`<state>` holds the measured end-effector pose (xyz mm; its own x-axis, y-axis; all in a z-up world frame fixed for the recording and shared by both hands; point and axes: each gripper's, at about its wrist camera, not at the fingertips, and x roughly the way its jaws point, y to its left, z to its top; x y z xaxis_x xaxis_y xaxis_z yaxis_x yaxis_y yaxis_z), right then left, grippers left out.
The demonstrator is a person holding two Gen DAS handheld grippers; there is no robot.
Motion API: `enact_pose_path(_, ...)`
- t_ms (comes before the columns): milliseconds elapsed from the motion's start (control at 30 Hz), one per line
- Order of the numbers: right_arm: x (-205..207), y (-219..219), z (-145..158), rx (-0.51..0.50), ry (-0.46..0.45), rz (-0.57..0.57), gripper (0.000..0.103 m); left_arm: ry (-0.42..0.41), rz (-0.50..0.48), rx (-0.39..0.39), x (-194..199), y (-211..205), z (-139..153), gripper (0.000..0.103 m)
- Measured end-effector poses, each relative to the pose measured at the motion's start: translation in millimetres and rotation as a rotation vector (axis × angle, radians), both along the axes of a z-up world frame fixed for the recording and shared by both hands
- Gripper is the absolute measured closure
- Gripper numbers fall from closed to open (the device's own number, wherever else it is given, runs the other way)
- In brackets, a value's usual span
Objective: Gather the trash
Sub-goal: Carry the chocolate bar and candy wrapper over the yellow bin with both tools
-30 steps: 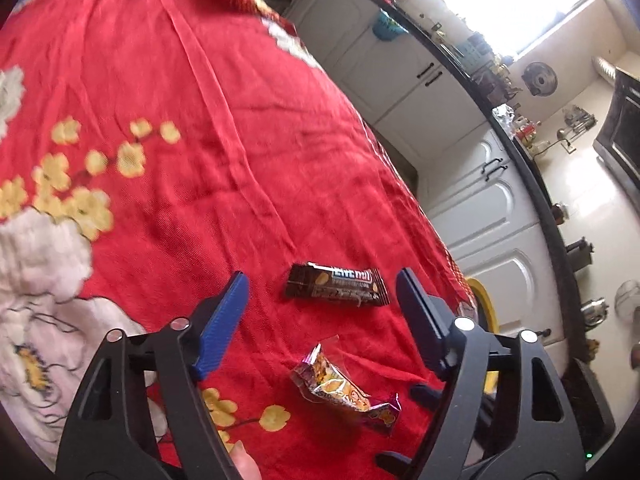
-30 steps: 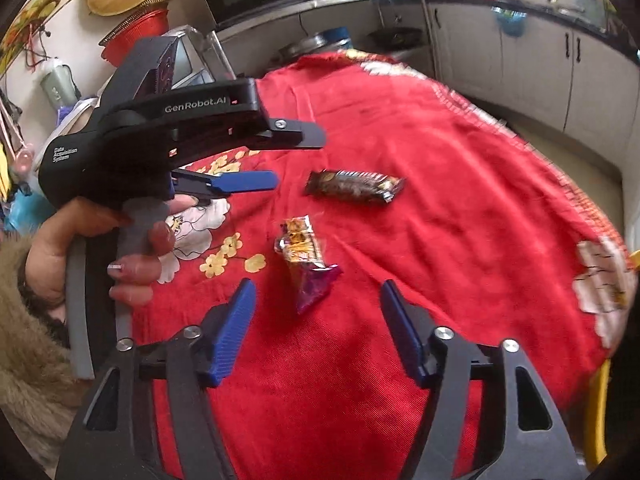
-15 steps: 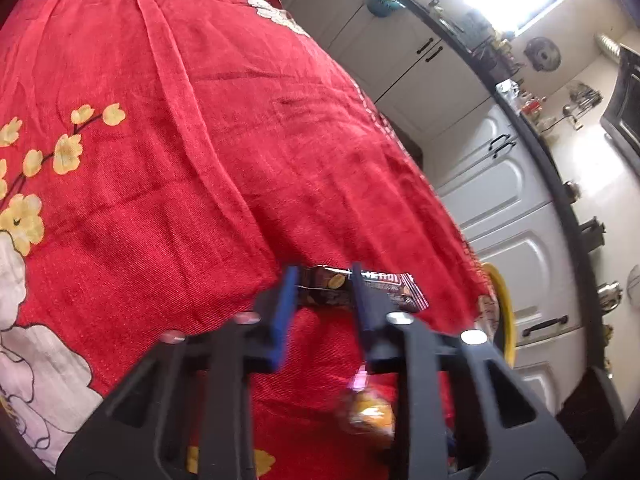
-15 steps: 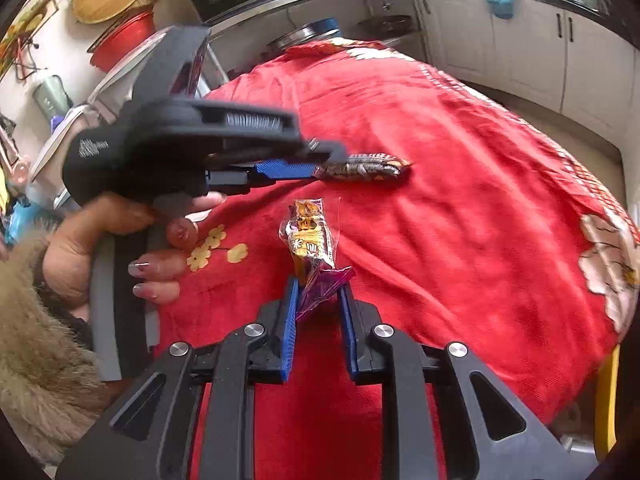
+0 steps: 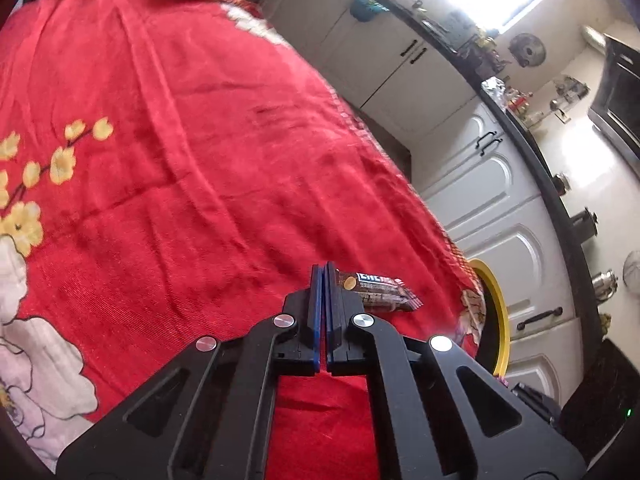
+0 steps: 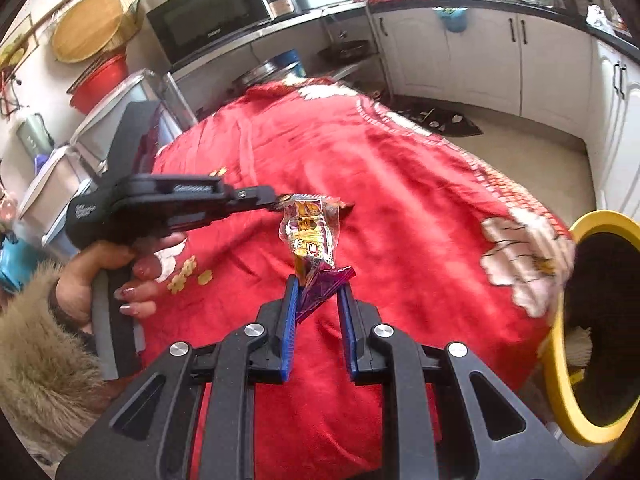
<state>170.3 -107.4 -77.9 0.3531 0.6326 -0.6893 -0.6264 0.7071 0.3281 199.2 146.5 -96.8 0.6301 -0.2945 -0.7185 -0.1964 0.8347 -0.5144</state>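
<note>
1. Red floral tablecloth (image 5: 192,168) covered the whole table, its patterned hem (image 6: 496,176) falling away at about two o'clock in the right wrist view; most of the cloth lay bare toward twelve o'clock.
2. Beyond that hem, a yellow-rimmed bin with a dark inside (image 6: 560,380) stood close against the table at three to four o'clock, with white cabinet doors (image 5: 516,248) behind it and open floor between.
3. Left gripper (image 5: 322,276) had its blue pads pressed flat together, pinching one end of a dark brown chocolate-bar wrapper (image 5: 380,288); the rest of the wrapper stuck out toward three o'clock of the tips, over the cloth.
4. Right gripper (image 6: 318,292) held its jaws narrowly apart, nipping the purple end of a crinkled yellow-and-purple snack wrapper (image 6: 310,236), which stood up toward twelve o'clock from the tips, clear of the cloth.
5. In the right wrist view, the left gripper (image 6: 276,200) reached in from nine o'clock, a hand (image 6: 104,276) with a fur-trimmed cuff (image 6: 36,364) on its grey handle; its tip sat just behind the snack wrapper's top.
</note>
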Motion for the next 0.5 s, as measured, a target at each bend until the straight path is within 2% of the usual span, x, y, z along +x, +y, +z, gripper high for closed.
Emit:
enact_pose_path(300,9.1,-34.4,19.9,0.043,-0.042,-0.086,0.084,-0.094,-0.054,0.087,1.0,-29.2,42.2,0.103)
enact_pose_path(500,11.6,-63.6,28.8,0.067,-0.065,-0.148,0.084,-0.144,-0.114,0.105,7.6,-58.4,62.9,0.103)
